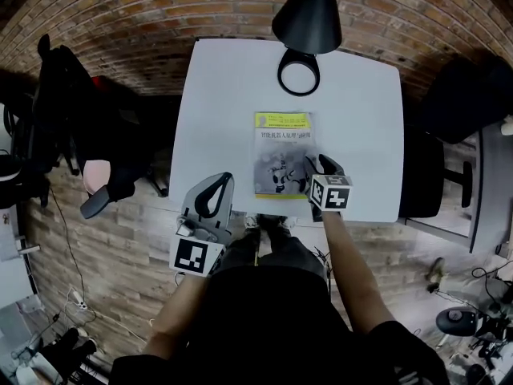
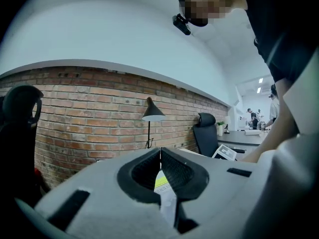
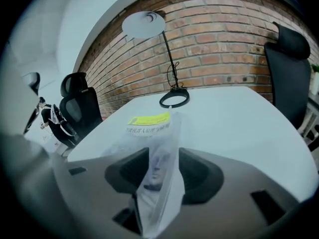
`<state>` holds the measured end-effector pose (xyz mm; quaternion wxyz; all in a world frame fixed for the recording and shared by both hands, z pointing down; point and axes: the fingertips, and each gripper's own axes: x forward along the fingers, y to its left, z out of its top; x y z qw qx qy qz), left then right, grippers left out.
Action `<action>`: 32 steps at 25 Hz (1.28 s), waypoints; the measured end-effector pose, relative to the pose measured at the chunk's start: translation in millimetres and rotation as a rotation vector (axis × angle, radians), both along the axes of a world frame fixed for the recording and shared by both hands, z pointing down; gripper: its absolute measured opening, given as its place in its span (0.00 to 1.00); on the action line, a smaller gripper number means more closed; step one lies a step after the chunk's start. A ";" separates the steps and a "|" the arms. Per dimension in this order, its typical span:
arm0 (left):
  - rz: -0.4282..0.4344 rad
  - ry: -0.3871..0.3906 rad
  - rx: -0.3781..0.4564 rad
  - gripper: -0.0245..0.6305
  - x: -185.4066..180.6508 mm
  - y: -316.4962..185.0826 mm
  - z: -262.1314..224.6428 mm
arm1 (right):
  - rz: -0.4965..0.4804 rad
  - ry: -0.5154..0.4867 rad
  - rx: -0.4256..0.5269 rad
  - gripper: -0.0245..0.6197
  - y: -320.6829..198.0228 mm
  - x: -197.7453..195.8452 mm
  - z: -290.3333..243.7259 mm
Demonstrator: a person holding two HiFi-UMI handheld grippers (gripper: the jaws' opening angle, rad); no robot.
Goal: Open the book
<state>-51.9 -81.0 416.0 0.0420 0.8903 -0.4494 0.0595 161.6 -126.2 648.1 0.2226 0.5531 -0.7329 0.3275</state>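
A closed book [image 1: 283,152] with a grey cover and a yellow band along its far edge lies flat on the white table [image 1: 224,95], towards the near side. My right gripper [image 1: 318,165] is down at the book's near right corner, tilted downward. In the right gripper view its jaws [image 3: 163,153] stand open and the book [image 3: 149,119] shows in the gap between them. My left gripper [image 1: 223,178] hovers at the table's near edge, left of the book, and is shut with nothing in it; its tips [image 2: 160,151] meet, and a strip of the book [image 2: 162,183] shows below them.
A black desk lamp [image 1: 309,14] leans over the table's far side, with its ring base [image 1: 299,72] beyond the book. Black office chairs stand to the left [image 1: 56,103] and right [image 1: 449,103]. A brick wall [image 1: 160,14] runs behind the table.
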 end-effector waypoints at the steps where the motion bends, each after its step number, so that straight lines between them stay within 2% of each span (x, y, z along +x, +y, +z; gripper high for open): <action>1: -0.005 -0.003 -0.002 0.08 -1.5 1.3 0.8 | 0.006 -0.008 -0.015 0.33 0.7 0.8 4.1; 6: -0.030 -0.006 -0.014 0.08 -6.8 6.4 3.7 | 0.010 -0.040 -0.099 0.33 7.7 -0.5 21.9; 9: -0.040 -0.007 -0.014 0.08 -9.7 8.0 2.9 | 0.019 -0.029 -0.108 0.31 9.3 -0.3 23.3; 13: -0.052 -0.003 -0.015 0.08 -14.9 9.2 2.3 | 0.036 -0.007 -0.085 0.20 8.4 3.9 15.4; 17: -0.061 0.007 -0.014 0.08 -16.5 10.2 3.3 | 0.042 -0.073 -0.073 0.15 7.5 5.4 6.8; 25: -0.057 0.017 -0.017 0.08 -12.6 10.4 3.9 | 0.027 -0.169 -0.051 0.10 5.9 2.1 -7.0; 32: -0.064 0.029 -0.013 0.08 -12.7 9.0 1.6 | -0.061 -0.200 0.047 0.10 4.3 -25.3 -49.5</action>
